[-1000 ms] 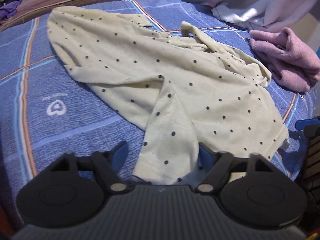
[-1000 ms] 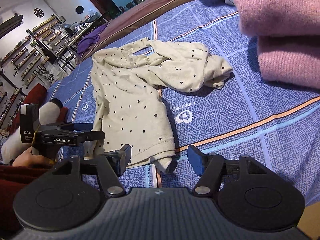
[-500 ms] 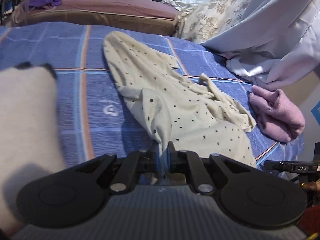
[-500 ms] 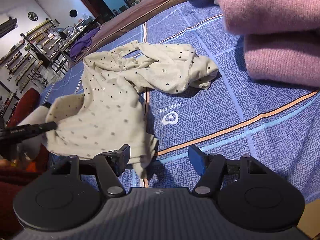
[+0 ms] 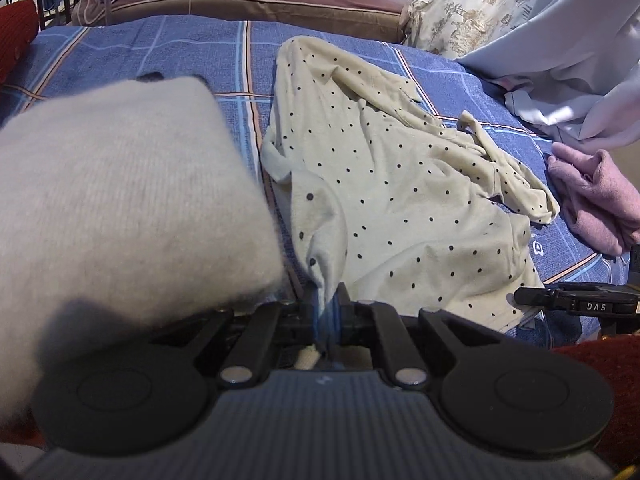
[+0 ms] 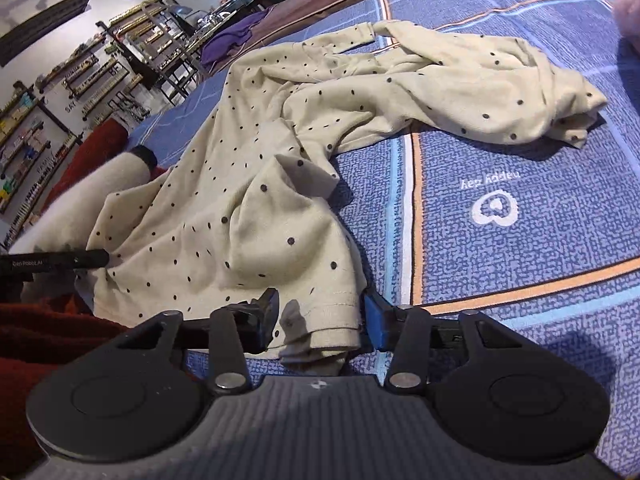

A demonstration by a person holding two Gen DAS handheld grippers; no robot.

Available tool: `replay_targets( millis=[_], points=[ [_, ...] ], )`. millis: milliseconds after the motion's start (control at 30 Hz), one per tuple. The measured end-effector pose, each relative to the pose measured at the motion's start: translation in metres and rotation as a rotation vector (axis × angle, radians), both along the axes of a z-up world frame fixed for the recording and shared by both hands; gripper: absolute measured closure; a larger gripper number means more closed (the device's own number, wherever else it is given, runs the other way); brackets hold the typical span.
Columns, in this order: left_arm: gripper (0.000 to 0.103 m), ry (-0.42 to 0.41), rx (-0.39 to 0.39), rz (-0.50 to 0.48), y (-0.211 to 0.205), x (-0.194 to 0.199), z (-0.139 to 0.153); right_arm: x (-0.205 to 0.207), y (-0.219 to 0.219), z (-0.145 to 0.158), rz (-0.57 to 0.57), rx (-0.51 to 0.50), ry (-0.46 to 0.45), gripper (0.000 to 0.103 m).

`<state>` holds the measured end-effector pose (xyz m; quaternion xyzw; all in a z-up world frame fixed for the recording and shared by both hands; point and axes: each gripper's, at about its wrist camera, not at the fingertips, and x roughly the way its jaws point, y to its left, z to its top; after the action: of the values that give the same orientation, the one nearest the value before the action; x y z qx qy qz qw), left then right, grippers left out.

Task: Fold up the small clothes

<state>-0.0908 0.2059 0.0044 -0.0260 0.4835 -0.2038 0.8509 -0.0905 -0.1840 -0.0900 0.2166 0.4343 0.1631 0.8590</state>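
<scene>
Shirt hem now between closing jaws

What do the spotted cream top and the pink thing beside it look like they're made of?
The spotted cream top looks like thin, matte knit jersey, probably cotton: it drapes in soft creases and has a stitched hem. The pink garment looks like a thicker, fuzzy knit, perhaps wool or fleece: its surface is hazy and its folds are bulky. The fibres themselves cannot be confirmed.
</scene>
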Motion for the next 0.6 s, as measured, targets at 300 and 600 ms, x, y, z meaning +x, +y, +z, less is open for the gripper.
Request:
replay_targets(
  millis=[300, 600],
  points=[
    [0.095, -0.012, -0.073, -0.073, -0.028, -0.001, 0.01, -0.041, -0.062, 0.127, -0.164, -0.206, -0.272, 0.087],
    [0.09, 0.095, -0.006, -0.053, -0.02, -0.001, -0.033, -0.072, -0.053, 0.073, 0.002, -0.413, 0.069, 0.067]
  ],
)
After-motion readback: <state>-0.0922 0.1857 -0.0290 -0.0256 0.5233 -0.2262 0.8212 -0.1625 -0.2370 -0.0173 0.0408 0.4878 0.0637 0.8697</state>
